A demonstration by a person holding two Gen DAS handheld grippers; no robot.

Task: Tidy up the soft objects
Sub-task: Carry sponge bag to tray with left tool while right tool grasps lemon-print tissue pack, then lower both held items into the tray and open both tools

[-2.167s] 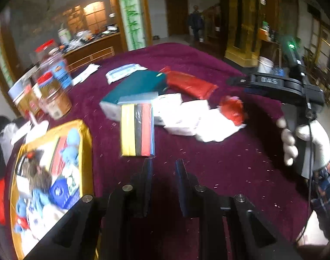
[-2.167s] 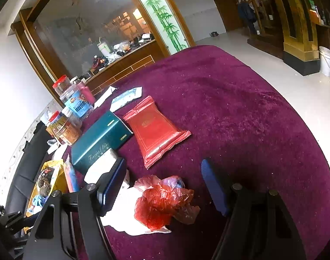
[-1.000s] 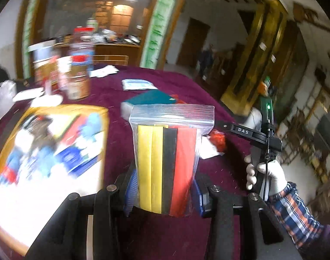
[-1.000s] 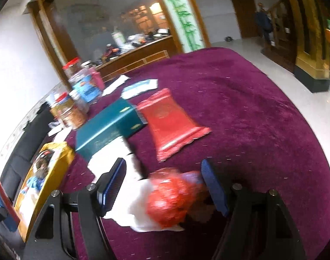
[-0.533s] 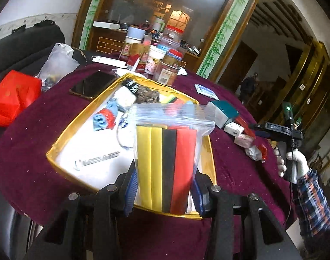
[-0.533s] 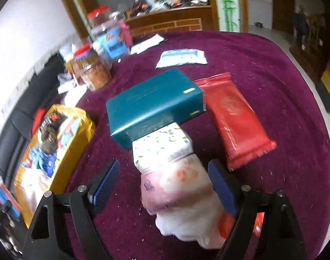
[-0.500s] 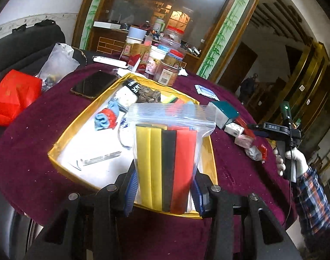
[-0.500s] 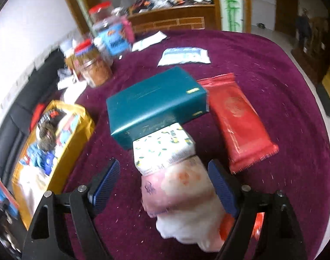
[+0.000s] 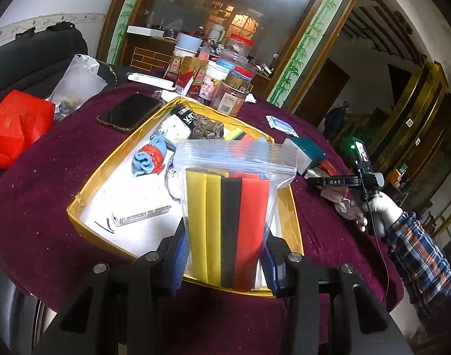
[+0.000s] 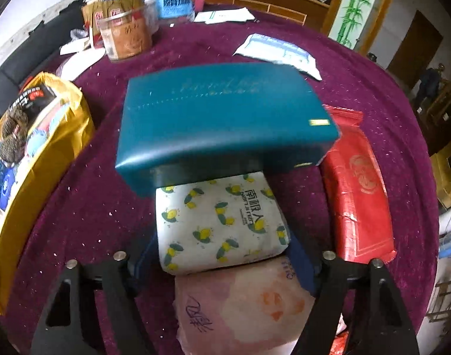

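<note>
My left gripper [image 9: 224,261] is shut on a clear zip bag [image 9: 231,207] of yellow, black and red strips. It holds the bag upright above the near edge of the gold tray [image 9: 86,190]. My right gripper [image 10: 222,261] is open, its jaws on either side of a white tissue pack with lemon print [image 10: 219,222]. A pink tissue pack [image 10: 240,304] lies just below it. A teal box [image 10: 219,118] lies beyond, and a red packet [image 10: 358,201] to the right.
The gold tray [image 10: 38,153] holds blue cloths, a brown scrubber and packets. Jars [image 9: 228,88], a phone [image 9: 127,112], a red bag [image 9: 15,124] and a clear bag [image 9: 77,80] stand around it on the purple table [image 9: 41,207]. A white packet [image 10: 278,50] lies behind the teal box.
My left gripper closed on the zip bag, lifted it and carried it left over the gold tray. My right gripper left the red plastic bag and came down around the lemon-print pack.
</note>
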